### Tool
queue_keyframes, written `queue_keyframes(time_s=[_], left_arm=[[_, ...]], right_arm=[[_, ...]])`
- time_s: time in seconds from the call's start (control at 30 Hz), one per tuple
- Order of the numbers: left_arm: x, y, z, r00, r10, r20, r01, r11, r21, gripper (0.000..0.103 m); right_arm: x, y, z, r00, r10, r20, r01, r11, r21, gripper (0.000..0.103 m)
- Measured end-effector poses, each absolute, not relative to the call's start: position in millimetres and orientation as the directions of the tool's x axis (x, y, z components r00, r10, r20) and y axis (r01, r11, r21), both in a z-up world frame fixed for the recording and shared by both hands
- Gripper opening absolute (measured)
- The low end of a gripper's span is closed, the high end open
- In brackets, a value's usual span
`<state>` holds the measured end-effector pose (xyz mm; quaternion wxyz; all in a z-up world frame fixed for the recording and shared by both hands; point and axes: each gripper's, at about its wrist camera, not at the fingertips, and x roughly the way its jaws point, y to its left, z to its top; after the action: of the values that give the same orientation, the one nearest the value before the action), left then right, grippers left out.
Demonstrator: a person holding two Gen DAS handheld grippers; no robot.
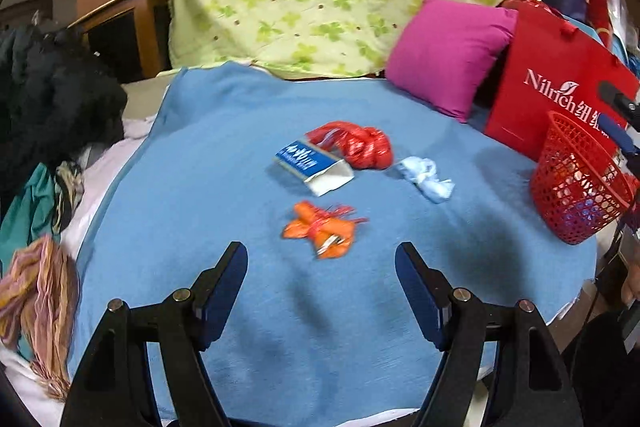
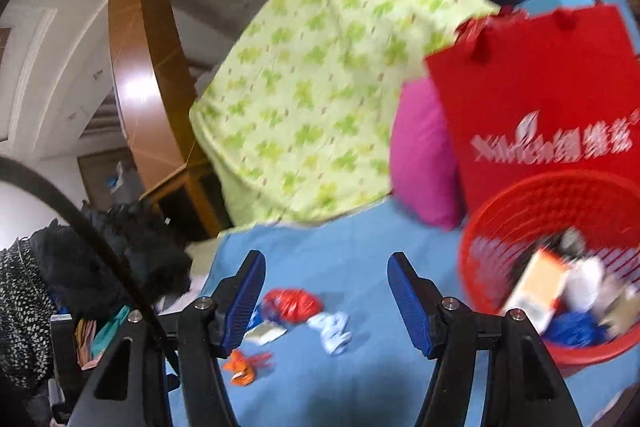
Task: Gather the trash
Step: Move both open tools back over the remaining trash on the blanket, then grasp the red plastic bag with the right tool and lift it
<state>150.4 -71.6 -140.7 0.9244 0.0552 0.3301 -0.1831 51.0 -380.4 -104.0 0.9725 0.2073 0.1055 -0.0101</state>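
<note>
Trash left on the blue blanket (image 1: pixel 224 155): orange wrapper (image 1: pixel 320 231), blue-white carton (image 1: pixel 312 165), red wrapper (image 1: pixel 360 145), pale blue wad (image 1: pixel 426 179). Clustered mid-blanket, apart from the red basket (image 1: pixel 576 187), which already holds scraps. My left gripper (image 1: pixel 320 259) hangs open and empty, orange wrapper just ahead. My right gripper (image 2: pixel 326 275) is open, empty, beside the basket.
</note>
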Motion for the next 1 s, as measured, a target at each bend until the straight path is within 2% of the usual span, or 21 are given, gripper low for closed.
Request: queue_keyframes(time_s=[0.47,1.0], left_arm=[[178.4,-55.1,-180.3,0.663,-0.302,-0.685,0.323,0.941,-0.102,0.077],[247.0,-72.7,-154.2,0.685,-0.321,-0.654,0.310,0.941,-0.137,0.077]], right_arm=[[150.8,-355.5,-164.7,0.846,0.126,-0.518,0.119,0.902,0.414,0.067],[299.6,-332.0,-201.6,0.734,0.308,-0.605,0.015,0.884,0.468,0.067]])
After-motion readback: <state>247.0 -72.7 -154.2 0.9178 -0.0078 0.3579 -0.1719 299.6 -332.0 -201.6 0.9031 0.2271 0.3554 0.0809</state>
